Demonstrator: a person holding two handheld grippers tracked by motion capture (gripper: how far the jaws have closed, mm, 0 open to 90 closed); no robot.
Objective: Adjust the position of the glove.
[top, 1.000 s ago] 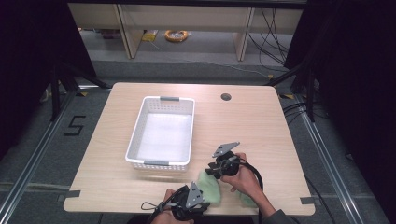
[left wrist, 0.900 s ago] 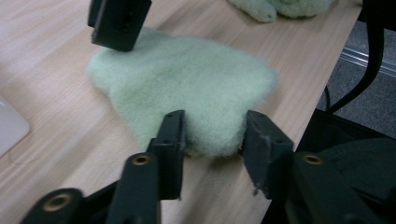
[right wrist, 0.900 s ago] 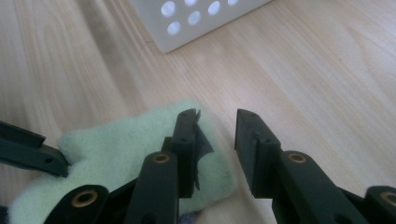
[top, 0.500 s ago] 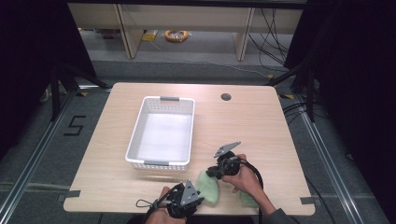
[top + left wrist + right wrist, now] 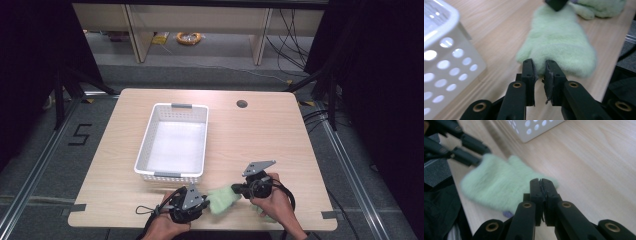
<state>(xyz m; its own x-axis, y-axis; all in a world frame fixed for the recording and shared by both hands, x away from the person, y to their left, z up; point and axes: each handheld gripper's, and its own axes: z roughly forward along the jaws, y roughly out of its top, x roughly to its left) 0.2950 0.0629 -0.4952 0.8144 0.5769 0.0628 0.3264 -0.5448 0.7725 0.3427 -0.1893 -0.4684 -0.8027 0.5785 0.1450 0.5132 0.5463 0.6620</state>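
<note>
Lying near the table's front edge, right of centre, a pale green fuzzy mitten [image 5: 222, 198] is stretched between both tongs. Left tongs [image 5: 539, 71] pinch its near edge; right tongs [image 5: 541, 185] are clamped on its opposite end. White perforated basket [image 5: 173, 142] sits just behind, towards the table [image 5: 270, 135] centre.

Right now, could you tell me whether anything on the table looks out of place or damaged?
Nothing stands out. The white basket sits upright and empty, and the green fuzzy mitt is simply held between the left gripper and right gripper near the table's front edge.
</note>
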